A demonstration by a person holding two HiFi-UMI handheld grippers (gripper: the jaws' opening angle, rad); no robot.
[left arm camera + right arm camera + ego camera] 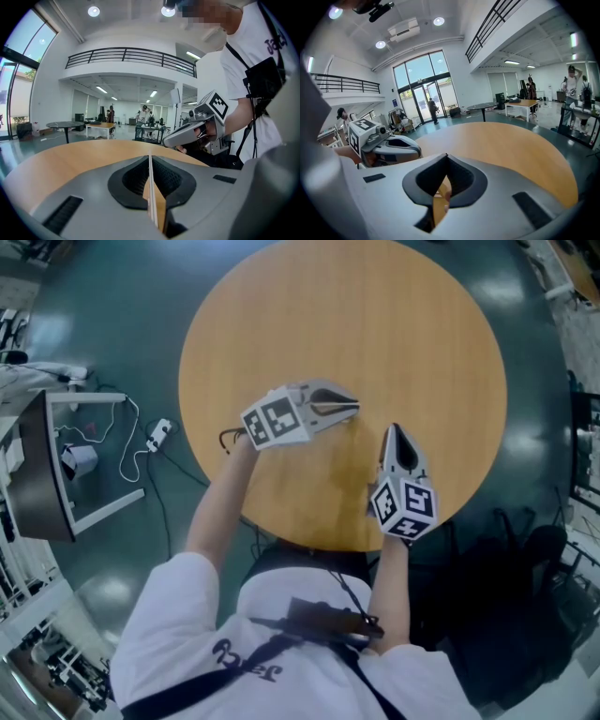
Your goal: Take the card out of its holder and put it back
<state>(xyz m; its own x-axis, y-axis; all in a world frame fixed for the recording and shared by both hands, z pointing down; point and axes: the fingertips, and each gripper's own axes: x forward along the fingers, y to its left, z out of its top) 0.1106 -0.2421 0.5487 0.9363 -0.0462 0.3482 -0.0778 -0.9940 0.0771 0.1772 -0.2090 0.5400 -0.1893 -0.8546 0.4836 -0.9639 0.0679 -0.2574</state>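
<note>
My left gripper [354, 407] hovers over the round wooden table [422, 343] near its middle, pointing right, with its jaws shut and nothing between them [150, 157]. My right gripper [394, 427] is held near the table's front edge and points away from me; its jaws [446, 155] are also shut and empty. Each gripper shows in the other's view: the right one [187, 133] and the left one [393, 145]. A dark card holder [328, 620] hangs on a lanyard at the person's chest [264, 77]. No loose card is in sight.
The table stands on a dark green floor [112, 352]. To the left are a metal frame stand [56, 465] and cables [155, 437]. Other tables and several people [572, 84] are far off in the hall.
</note>
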